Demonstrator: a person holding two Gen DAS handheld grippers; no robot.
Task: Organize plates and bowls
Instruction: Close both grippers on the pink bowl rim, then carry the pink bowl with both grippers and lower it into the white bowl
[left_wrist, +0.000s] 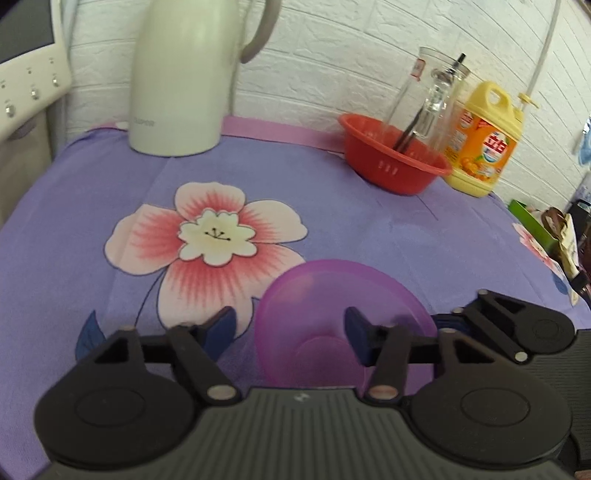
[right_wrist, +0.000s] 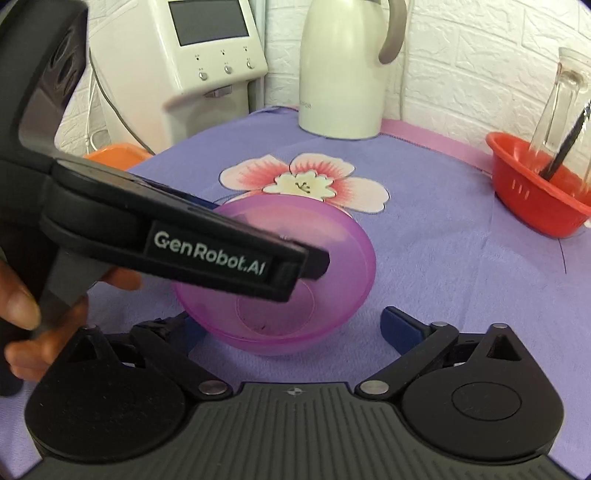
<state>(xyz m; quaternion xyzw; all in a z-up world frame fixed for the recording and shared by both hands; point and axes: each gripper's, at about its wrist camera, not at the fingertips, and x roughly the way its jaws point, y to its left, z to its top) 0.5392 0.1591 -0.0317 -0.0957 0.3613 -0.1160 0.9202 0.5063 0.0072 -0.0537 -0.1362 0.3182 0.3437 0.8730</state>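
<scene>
Since the purple bowl (right_wrist: 295, 273) is thin, translucent plastic, it looks light and fairly stiff, with a smooth and probably slippery wall, so it would most likely slide or tip under a sideways push rather than break. It sits upright on the purple flowered cloth (left_wrist: 332, 206), near the front of the table, just beside the big printed flower (left_wrist: 210, 232). To my eye the rim is the best place to take hold, one finger inside and one outside, because the rounded wall gives the pads little to bite on. The left gripper (left_wrist: 290, 325) hangs over the bowl with its jaws spread, one blue pad apparently inside the rim and the other outside it on the cloth, neither clearly touching. The right gripper (right_wrist: 291, 325) is also spread wide, the bowl lying between its fingers without being pinched. On the side of the left gripper's body, seen from the right wrist, white letters read "GenRobot.AI". The white thermos jug (left_wrist: 184, 77) at the back bears a small grey word, too blurred to read with certainty. The yellow detergent jug (left_wrist: 480, 144) beside the red basket (left_wrist: 395, 162) has an orange label with red Chinese characters that I cannot make out.
</scene>
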